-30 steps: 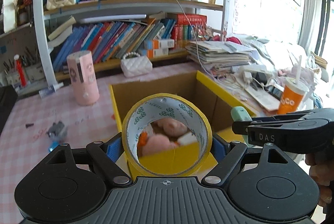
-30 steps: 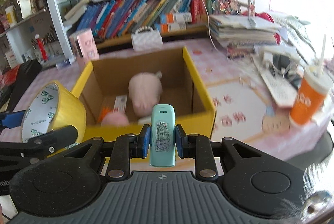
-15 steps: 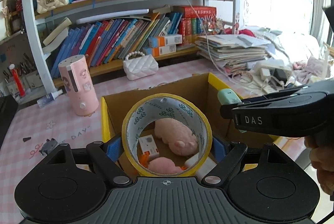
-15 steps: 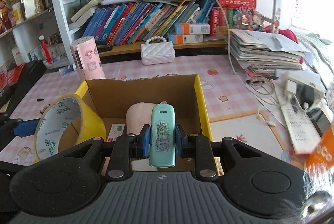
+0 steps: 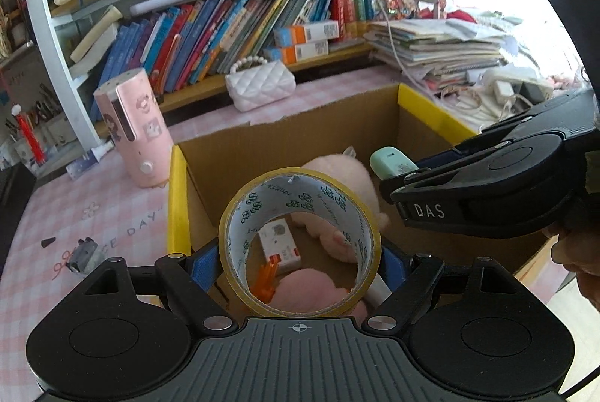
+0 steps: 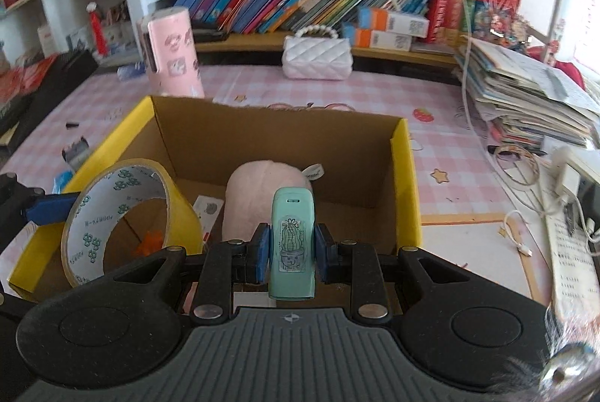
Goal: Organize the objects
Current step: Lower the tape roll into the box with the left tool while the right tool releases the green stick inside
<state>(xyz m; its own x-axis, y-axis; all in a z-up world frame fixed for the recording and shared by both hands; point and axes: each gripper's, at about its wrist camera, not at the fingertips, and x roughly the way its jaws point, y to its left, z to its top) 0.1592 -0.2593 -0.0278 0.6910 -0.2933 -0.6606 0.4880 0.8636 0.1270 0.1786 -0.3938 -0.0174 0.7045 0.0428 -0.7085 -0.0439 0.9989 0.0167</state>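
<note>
The left gripper [image 5: 300,252] grips a roll of yellow tape [image 5: 300,244] by its sides, above the near left corner of the open cardboard box [image 6: 407,177]. The right gripper [image 6: 291,248] is clamped on a small mint-green case [image 6: 291,244] above the box's near edge. A pink plush toy [image 6: 258,192] lies inside the box on its floor.

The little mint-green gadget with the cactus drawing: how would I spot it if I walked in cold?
Find the yellow-rimmed cardboard box on the pink checked table. Over its near edge, the right gripper clamps a small mint-green case. A cactus sticker sets it apart from the yellow tape roll beside it.
</note>
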